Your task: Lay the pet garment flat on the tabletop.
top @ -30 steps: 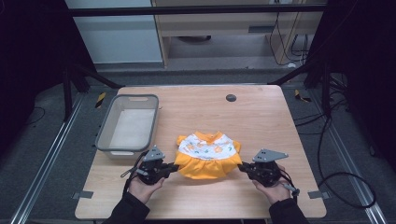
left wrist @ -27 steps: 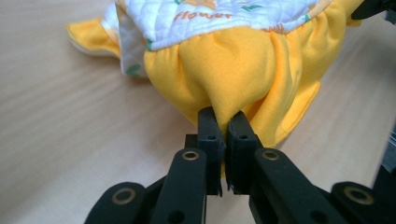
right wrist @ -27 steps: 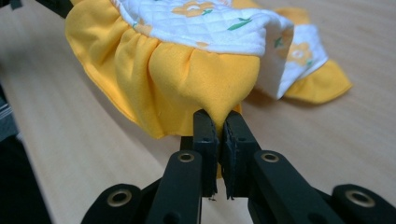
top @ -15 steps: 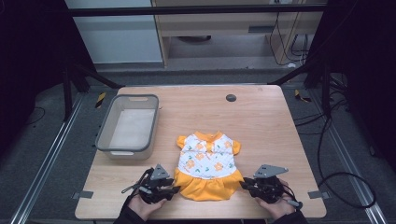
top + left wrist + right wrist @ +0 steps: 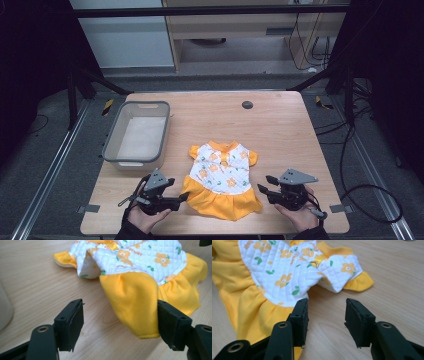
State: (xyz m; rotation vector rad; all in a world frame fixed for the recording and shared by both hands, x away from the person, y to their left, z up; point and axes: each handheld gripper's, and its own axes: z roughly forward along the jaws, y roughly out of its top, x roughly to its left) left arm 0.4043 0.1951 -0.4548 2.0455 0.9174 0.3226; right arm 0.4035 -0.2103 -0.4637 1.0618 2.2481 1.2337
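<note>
Both your left gripper [image 5: 181,198] and right gripper [image 5: 264,188] stand apart, empty; grip the dress [image 5: 221,180] hem evenly.

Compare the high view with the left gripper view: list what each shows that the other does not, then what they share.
High view alone: the grey bin's full outline, the dark round spot near the table's far edge, both hands, and the right gripper beside the dress hem.

Left gripper view alone: the quilted stitching and a lifted sleeve on the dress, seen close.

Shared: the orange and white flowered dress lying flat, the wooden table, and the left gripper, jaws open.
</note>
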